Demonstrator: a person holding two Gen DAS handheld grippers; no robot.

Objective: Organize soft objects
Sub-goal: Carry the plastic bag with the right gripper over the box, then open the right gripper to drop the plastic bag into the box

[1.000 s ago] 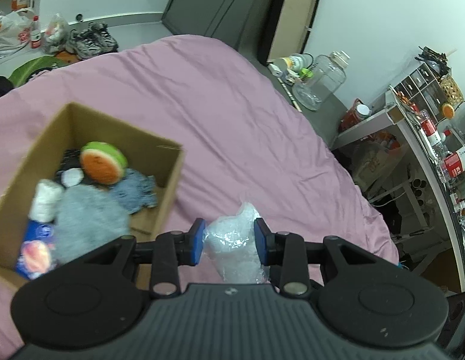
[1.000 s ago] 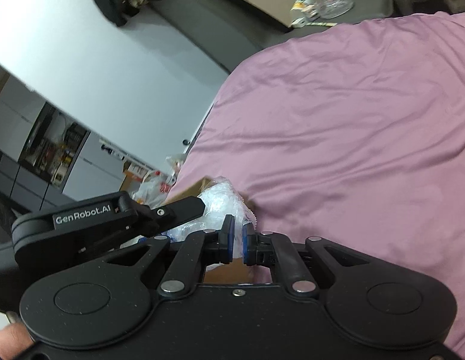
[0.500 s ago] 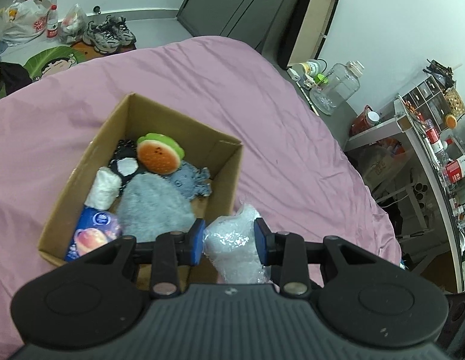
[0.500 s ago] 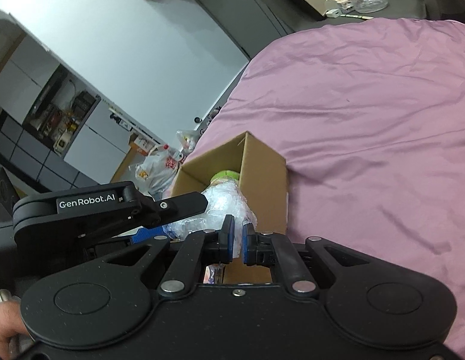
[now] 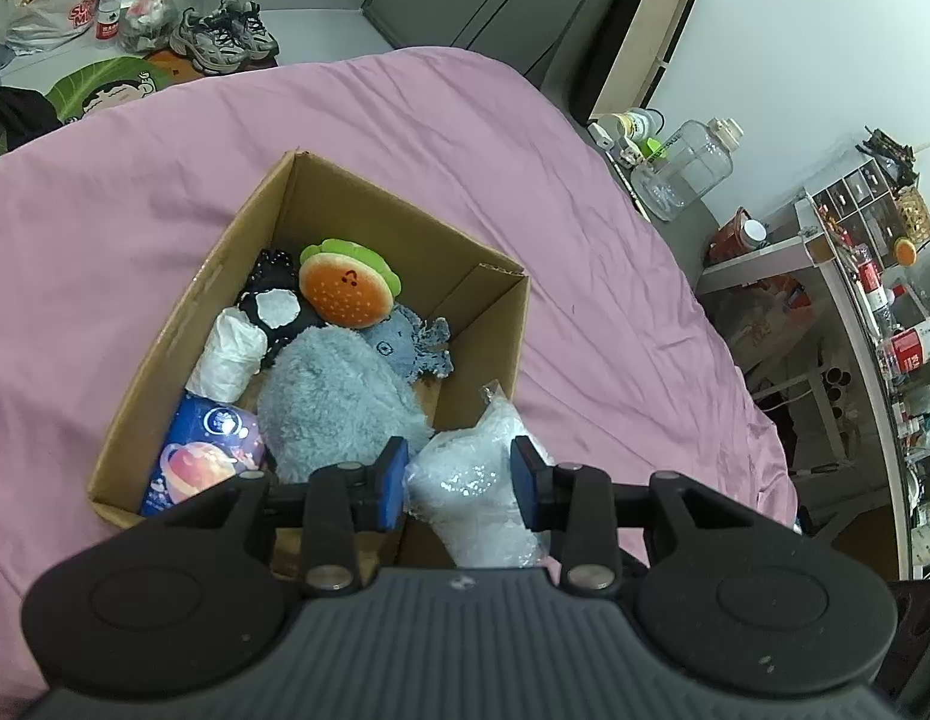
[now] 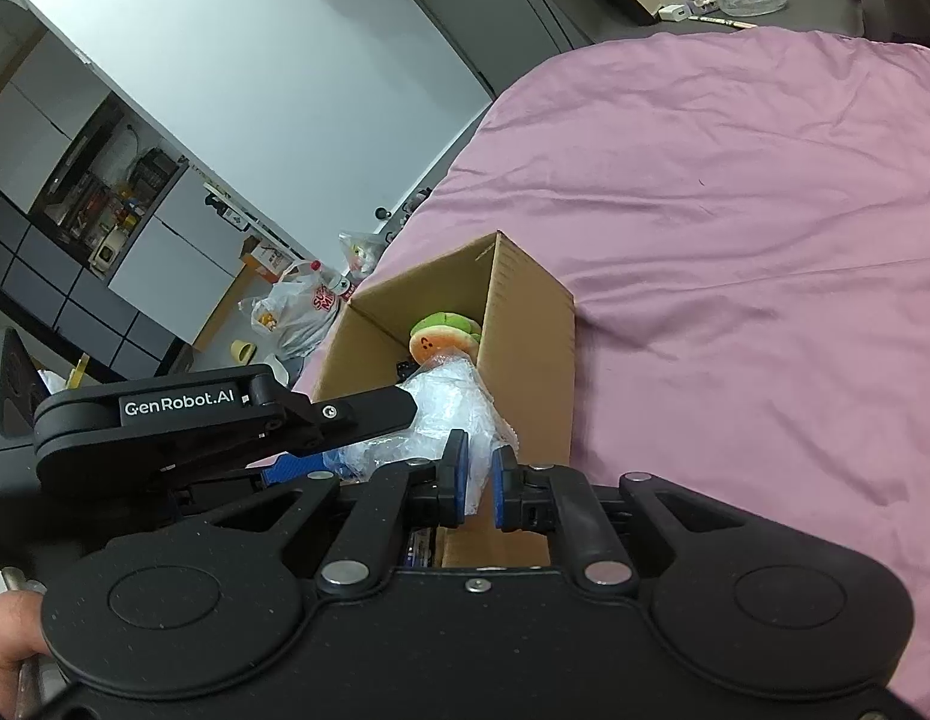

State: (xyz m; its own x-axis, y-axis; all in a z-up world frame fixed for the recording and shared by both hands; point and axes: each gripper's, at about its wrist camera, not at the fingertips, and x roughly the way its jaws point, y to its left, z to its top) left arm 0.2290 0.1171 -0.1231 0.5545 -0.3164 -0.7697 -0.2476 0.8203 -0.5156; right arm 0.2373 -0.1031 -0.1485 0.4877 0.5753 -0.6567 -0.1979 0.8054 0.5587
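The crinkly clear plastic bag (image 5: 480, 480) hangs over the near right corner of the cardboard box (image 5: 183, 324), between the blue pads of the left tongs (image 5: 459, 483). Those tongs are easing apart, the pads touching the bag's sides and seemingly still gripping it. In the right wrist view the right tongs (image 6: 478, 479) are also opening from a narrow gap, with a fold of the same bag (image 6: 447, 414) between their pads; whether they press it is unclear. Only the left view shows the box's contents: a round burger plush (image 5: 348, 288), a fuzzy grey-blue plush (image 5: 339, 402), a white roll (image 5: 231, 351). The box sits on a wrinkled pink bed (image 5: 585, 300).
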